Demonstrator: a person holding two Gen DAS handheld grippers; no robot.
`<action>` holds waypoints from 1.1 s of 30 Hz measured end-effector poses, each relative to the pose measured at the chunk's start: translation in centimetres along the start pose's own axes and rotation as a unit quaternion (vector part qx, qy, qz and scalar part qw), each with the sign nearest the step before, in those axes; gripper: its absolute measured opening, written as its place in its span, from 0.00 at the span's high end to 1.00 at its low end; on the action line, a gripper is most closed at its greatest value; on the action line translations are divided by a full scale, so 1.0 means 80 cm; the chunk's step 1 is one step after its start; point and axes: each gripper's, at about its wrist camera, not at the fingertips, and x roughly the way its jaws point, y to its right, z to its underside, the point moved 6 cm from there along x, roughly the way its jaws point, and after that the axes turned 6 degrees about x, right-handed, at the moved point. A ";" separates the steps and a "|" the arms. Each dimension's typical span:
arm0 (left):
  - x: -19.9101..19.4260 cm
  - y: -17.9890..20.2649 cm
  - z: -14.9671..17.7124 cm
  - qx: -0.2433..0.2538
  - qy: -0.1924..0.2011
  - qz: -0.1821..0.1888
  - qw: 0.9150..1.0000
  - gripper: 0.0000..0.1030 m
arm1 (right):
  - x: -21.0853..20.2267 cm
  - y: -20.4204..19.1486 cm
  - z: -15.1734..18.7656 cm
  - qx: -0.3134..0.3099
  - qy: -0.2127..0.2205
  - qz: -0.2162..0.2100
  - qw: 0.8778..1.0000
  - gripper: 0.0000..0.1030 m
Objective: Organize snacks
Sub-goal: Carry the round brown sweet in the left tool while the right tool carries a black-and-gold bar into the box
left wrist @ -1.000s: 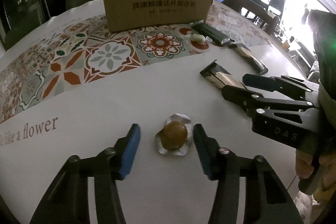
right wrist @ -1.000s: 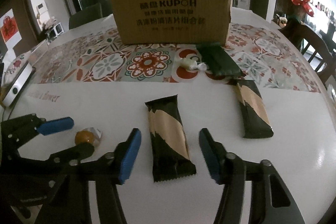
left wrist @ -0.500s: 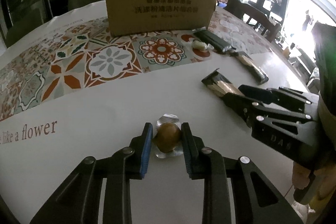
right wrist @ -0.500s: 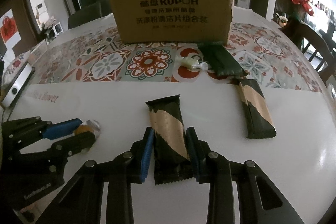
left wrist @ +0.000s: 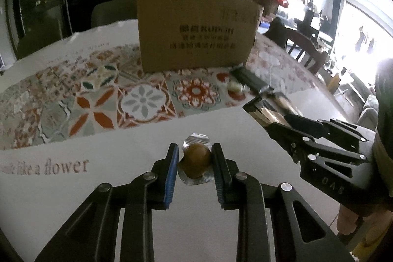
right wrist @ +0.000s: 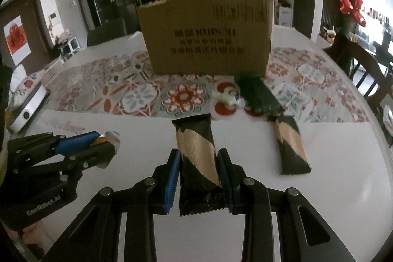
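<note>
Here the left gripper [left wrist: 194,161] clamps a jelly cup [left wrist: 196,160] (right gripper [right wrist: 199,172] pinches a snack bar [right wrist: 196,154]).

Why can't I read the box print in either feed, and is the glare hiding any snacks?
Left wrist view: motion blur smears the cardboard box print; window glare whites out the right edge, away from the snacks. Right wrist view: box print also blurred, lighting even; the striped snack bar stays sharp.

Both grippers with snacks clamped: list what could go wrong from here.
1. The round foil-cupped snack is pinched by the left gripper across its curved sides; it might roll out.
2. The right gripper grips the striped bar near its lower end, so the wrapper may sag or slip.
</note>
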 end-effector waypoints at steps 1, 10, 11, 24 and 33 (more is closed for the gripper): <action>-0.005 0.000 -0.005 0.001 0.005 -0.001 1.000 0.73 | -0.004 -0.001 -0.003 0.000 0.005 -0.001 1.000 0.69; -0.052 0.001 -0.038 0.010 0.050 -0.010 0.999 0.73 | -0.044 -0.008 -0.038 0.002 0.056 -0.008 0.998 0.69; -0.057 0.002 -0.042 0.012 0.056 -0.012 0.998 0.73 | -0.048 -0.009 -0.042 0.002 0.062 -0.009 0.998 0.69; -0.089 -0.004 -0.119 0.032 0.132 -0.034 0.990 0.73 | -0.091 -0.014 -0.109 -0.005 0.141 -0.014 0.990 0.69; -0.087 -0.013 -0.173 0.044 0.159 -0.040 0.985 0.73 | -0.104 -0.012 -0.163 -0.018 0.187 -0.013 0.982 0.69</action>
